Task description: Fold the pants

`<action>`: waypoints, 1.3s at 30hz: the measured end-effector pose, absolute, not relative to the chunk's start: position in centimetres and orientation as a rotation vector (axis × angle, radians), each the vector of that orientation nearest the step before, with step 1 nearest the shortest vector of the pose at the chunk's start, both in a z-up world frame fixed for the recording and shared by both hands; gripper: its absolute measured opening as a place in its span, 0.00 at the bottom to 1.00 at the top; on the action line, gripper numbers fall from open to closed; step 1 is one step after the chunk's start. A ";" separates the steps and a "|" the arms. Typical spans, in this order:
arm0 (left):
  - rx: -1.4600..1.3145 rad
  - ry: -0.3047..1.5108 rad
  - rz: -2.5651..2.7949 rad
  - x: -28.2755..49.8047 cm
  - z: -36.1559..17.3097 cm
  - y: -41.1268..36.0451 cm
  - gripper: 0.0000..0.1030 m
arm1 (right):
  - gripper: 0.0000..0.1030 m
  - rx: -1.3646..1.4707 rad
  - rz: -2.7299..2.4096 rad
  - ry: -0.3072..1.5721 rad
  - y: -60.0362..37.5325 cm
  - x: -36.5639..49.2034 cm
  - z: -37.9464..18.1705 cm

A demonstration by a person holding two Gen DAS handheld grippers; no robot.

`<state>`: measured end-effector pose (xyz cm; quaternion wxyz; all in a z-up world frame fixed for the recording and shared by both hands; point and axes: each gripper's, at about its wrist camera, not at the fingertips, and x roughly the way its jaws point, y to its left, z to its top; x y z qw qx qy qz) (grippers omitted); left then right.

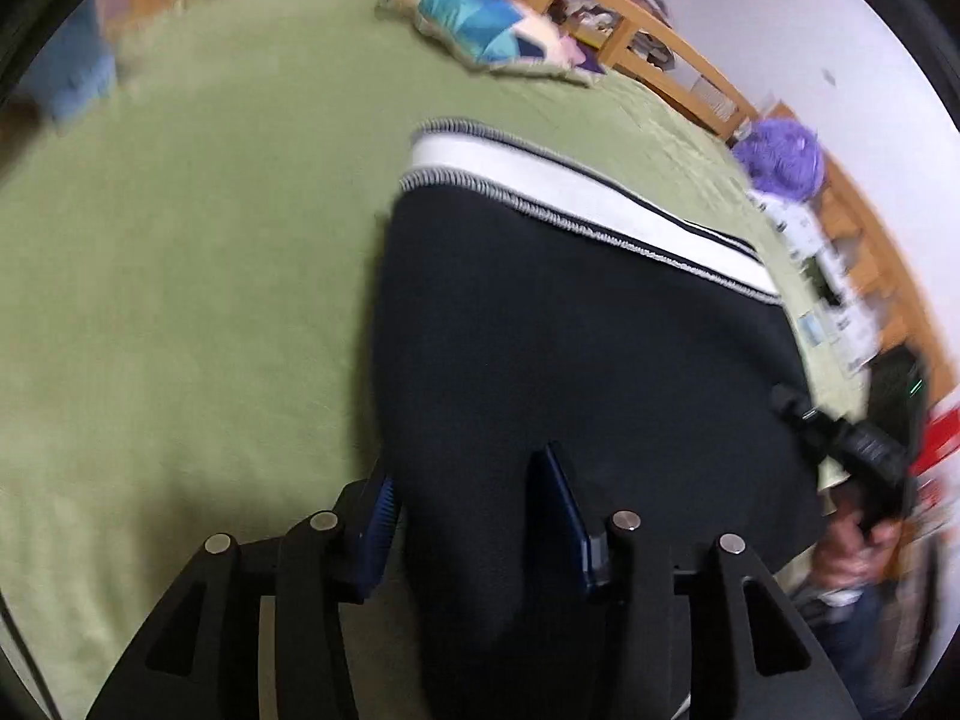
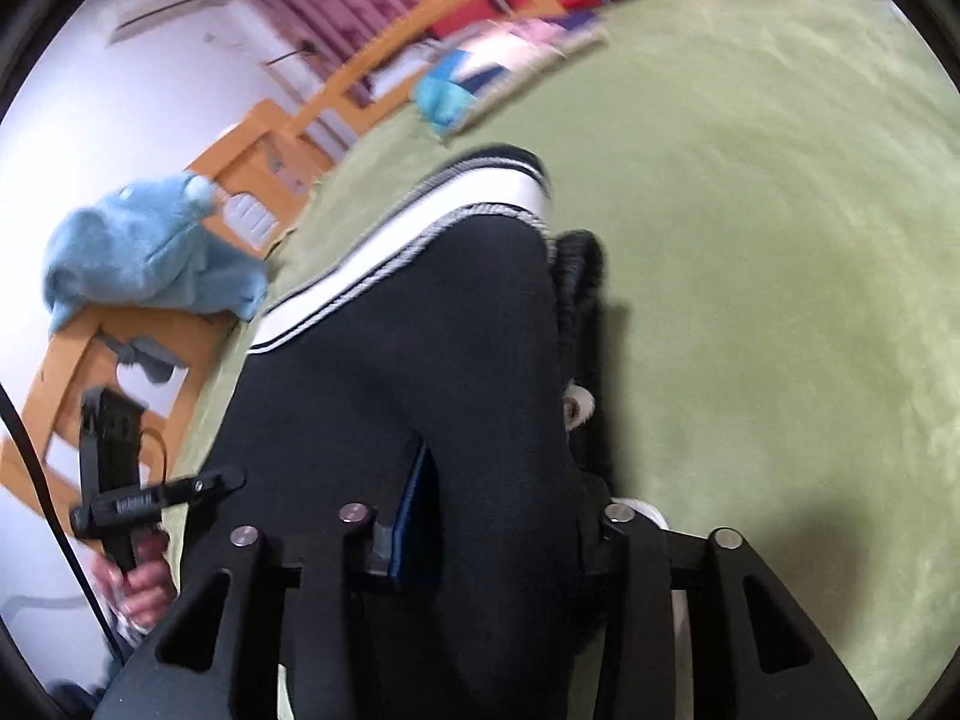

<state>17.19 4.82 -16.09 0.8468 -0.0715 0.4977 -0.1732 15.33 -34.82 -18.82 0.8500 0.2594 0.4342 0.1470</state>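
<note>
Black pants [image 1: 570,348] blurred, hiding right gripper's [image 2: 510,516] right finger

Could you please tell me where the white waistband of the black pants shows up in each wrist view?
Left wrist view: the white waistband slants across the upper centre-right, above the left gripper.
Right wrist view: it slants across the upper centre-left, above the right gripper.
Shared landmark: the green bedspread.

Even, soft indoor light; both fisheye views bow at the rim, motion blur smears the background, faint shadows.
</note>
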 end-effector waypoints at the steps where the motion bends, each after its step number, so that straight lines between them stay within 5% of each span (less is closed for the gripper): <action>1: -0.097 1.023 -0.345 16.5 -15.2 4.4 0.47 | 0.42 0.508 0.264 0.909 -34.9 14.9 -18.0; 9: -0.003 0.932 -0.325 11.1 -13.4 3.4 0.56 | 0.42 0.274 0.052 0.668 -32.0 7.4 -12.7; 12: 0.019 0.952 -0.263 8.8 -16.5 3.6 0.61 | 0.31 0.246 0.098 0.725 -30.7 6.2 -15.8; 18: 0.033 0.975 -0.282 9.3 -15.0 3.5 0.63 | 0.33 0.141 0.092 0.794 -30.3 5.5 -17.0; 28: -0.005 0.841 -0.302 19.1 -11.5 -0.4 0.63 | 0.35 0.110 0.168 0.613 -28.0 15.1 -10.5; 33: 0.064 0.875 -0.214 24.8 -15.7 -3.1 0.63 | 0.36 0.052 0.208 0.670 -26.1 20.7 -14.2; 37: 0.081 0.846 -0.247 24.9 -17.3 -3.7 0.80 | 0.36 0.096 0.210 0.657 -27.3 21.7 -16.0; 39: 0.082 0.840 -0.247 24.5 -17.2 -3.8 0.80 | 0.36 0.084 0.197 0.661 -27.3 21.8 -16.4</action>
